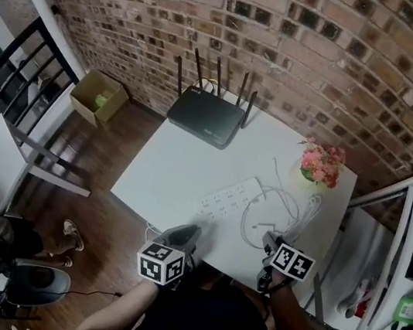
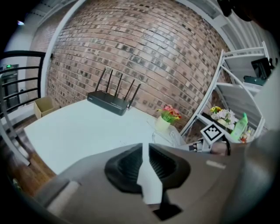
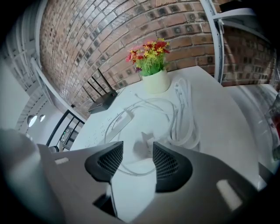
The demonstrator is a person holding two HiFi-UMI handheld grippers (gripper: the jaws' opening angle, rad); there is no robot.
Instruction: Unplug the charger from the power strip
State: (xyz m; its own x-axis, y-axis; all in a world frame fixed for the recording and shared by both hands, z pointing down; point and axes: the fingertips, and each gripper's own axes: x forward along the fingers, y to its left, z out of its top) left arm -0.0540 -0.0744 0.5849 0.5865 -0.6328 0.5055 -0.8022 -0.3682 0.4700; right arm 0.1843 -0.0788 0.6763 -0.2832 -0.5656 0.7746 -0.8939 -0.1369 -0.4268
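Observation:
The white power strip lies flat in the middle of the white table; the right gripper view shows the strip to the left. A small white charger rests on the tabletop apart from the strip, its thin cable looping around it. My right gripper stands open just short of the charger, nothing between its pads. In the head view that gripper hovers by the charger near the table's front edge. My left gripper is shut and empty at the front edge.
A black router with antennas sits at the back of the table. A pot of flowers stands at the right, white cable coils beside it. A metal shelf is on the right; a cardboard box sits on the floor at left.

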